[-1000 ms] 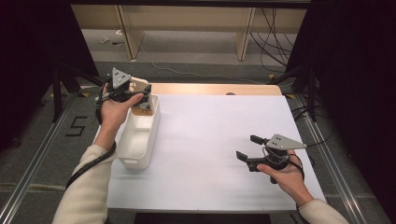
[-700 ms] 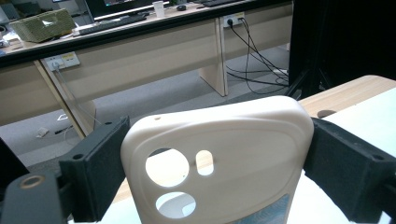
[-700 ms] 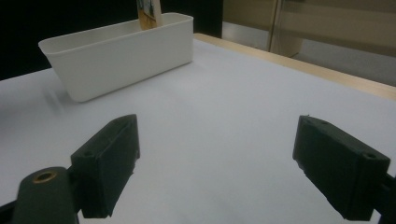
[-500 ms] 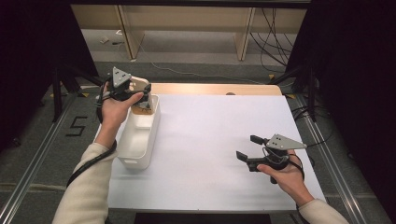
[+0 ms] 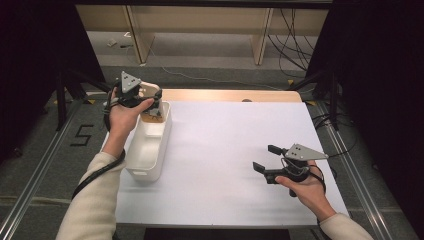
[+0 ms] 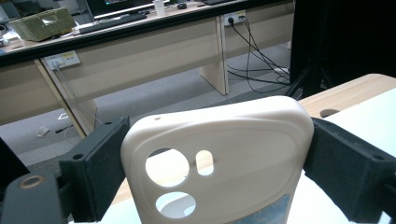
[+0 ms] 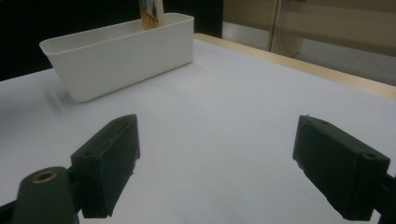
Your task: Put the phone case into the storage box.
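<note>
- The white bin [image 5: 150,147] is sitting at the table's left edge.
- The left gripper [image 5: 150,100] is clamping a cream phone case [image 6: 219,158] over the bin's far end, likely about to lower it in.
- The right gripper [image 5: 266,157] is resting with jaws wide, holding nothing.

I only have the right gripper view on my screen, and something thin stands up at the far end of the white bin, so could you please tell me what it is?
Observer: It is a cream plastic phone case with camera cut-outs, clamped between the black jaws of the left tongs.
Operator: Thank you. Is the case inside the bin or lifted clear of it?
Observer: In the high view the case sits at the far end of the white rectangular plastic bin, roughly at rim height; its lower end is hidden.
Operator: And where are my own tongs?
Observer: The right tongs are open above the white tabletop, well to the bin's right, holding nothing.
</note>
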Demonstrator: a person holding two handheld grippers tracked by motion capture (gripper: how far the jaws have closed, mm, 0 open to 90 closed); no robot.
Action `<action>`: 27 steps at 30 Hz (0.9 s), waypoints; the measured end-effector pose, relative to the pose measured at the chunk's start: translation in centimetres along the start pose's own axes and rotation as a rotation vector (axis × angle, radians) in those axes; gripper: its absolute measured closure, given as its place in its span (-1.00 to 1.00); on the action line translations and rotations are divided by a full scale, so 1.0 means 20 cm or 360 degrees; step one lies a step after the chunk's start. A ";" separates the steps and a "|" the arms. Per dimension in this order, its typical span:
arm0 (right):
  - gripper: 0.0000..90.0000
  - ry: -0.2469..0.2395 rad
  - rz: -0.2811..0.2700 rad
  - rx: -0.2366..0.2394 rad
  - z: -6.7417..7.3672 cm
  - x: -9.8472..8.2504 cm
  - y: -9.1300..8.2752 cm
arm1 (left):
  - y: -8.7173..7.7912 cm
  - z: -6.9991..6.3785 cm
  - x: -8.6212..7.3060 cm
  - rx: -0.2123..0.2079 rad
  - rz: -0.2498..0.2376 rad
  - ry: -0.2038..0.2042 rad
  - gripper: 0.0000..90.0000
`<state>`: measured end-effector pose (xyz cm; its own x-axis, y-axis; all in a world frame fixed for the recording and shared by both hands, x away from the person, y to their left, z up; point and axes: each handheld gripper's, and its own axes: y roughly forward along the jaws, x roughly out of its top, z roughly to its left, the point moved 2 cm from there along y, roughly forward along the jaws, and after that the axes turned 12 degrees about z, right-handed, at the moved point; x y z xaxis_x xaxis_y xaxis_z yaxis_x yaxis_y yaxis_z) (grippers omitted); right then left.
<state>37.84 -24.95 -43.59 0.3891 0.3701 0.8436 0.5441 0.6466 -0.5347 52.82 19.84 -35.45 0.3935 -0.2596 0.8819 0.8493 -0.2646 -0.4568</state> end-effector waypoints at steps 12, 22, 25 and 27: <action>-0.65 0.0001 -0.0002 0.0003 0.00 0.00 0.00 | 0.02 0.00 0.01 -0.0003 0.0008 -0.0003 -0.76; -0.65 0.0000 -0.0001 0.0008 0.00 0.00 0.00 | 0.04 0.00 0.01 -0.0002 0.0020 -0.0004 -0.76; -0.65 -0.0001 -0.0001 0.0011 0.00 0.00 0.00 | 0.05 0.00 0.01 -0.0002 0.0023 -0.0002 -0.76; -0.65 -0.0002 -0.0002 0.0012 0.00 0.00 0.00 | 0.06 0.00 0.01 -0.0003 0.0024 -0.0002 -0.76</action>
<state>37.87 -24.97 -43.64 0.3877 0.3700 0.8443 0.5391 0.6519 -0.5333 53.88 19.48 -35.74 0.4065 -0.2626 0.8751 0.8427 -0.2625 -0.4701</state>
